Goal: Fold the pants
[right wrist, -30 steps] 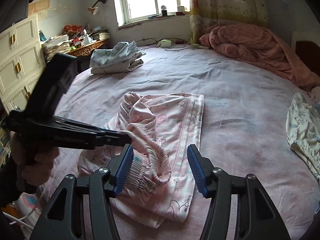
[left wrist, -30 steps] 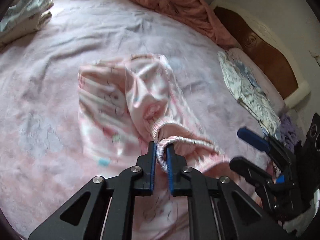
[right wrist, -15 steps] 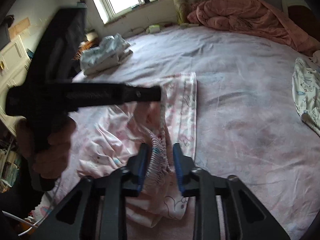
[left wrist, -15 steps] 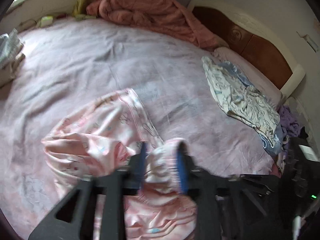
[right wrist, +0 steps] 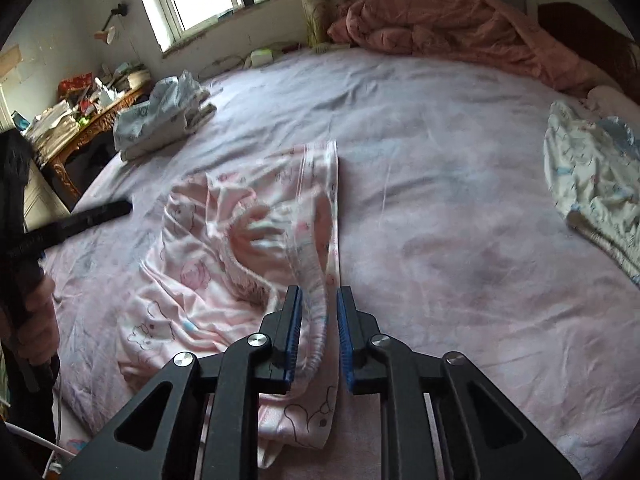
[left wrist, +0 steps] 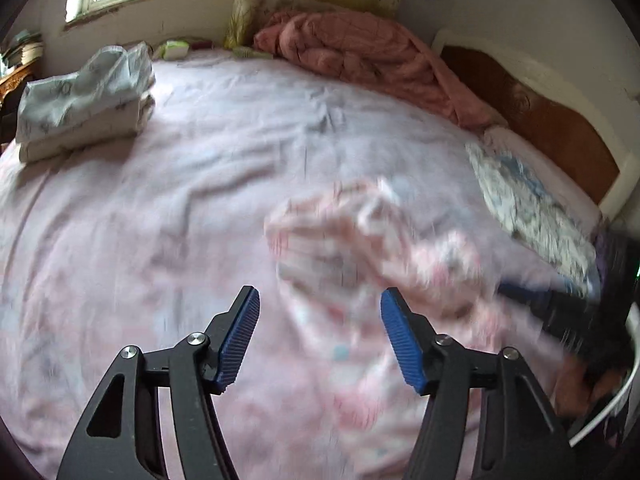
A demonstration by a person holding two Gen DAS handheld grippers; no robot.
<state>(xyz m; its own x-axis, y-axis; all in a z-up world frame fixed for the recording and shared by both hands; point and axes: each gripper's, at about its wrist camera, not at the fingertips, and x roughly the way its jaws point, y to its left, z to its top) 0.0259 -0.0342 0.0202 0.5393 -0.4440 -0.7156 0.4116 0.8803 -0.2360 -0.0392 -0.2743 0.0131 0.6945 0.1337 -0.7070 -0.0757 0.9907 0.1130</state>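
The right gripper (right wrist: 318, 326) pinches the ribbed elastic waistband (right wrist: 316, 320) of the soft pink printed cotton pants (right wrist: 224, 240), its jaws easing apart, likely to re-seat its hold. The left gripper (left wrist: 320, 336) hangs empty, still widening, beside the pants rumpled on the creased pink bed sheet (right wrist: 440, 160).

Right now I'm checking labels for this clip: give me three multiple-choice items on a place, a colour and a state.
1. Where do the pink pants lie?
A. on the bed
B. on a desk
C. on the floor

2. What colour are the right gripper pads?
A. red
B. blue
C. green

3. What is between the left gripper fingers?
A. the waistband
B. a pillow
C. nothing

Answers: 1 A, pants spread over the sheet; 2 B, blue ribbed pads flank the waistband; 3 C, its opening jaws hold nothing.
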